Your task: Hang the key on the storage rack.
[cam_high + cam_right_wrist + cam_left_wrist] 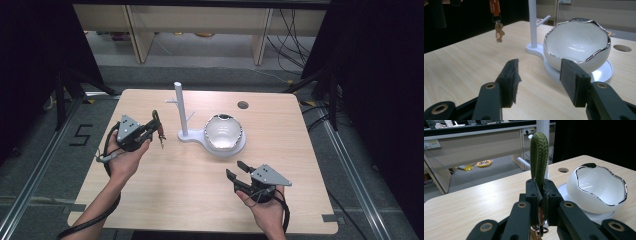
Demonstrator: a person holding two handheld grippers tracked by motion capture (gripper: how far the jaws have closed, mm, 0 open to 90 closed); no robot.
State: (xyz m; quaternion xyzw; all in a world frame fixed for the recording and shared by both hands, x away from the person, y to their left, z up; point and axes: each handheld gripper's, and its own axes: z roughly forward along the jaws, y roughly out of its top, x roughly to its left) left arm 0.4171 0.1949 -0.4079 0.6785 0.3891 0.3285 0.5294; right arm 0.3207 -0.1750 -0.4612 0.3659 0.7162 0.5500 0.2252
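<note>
In the high view, the left gripper [156, 127], left of centre in the frame, grips a green braided lanyard [156, 118] with a key cluster [161, 139] hanging below it, just left of the white stand [180, 111] on the desk [175, 185]. The post's side peg suggests a hanging point, which would explain the loop being carried upright. The right gripper [236, 169], lower right, holds nothing, its fingers spread, clear of the white bowl [223, 131]. The left gripper view shows what the overhead angle cannot: the fingers [534, 195] are clenched on the lanyard's [539, 155] lower end, its loop rising free before the post. The right gripper view shows released fingers [510, 80] aimed at the bowl [577, 45] on its base, and, upper left, the keys [499, 33] dangling above the desk.
</note>
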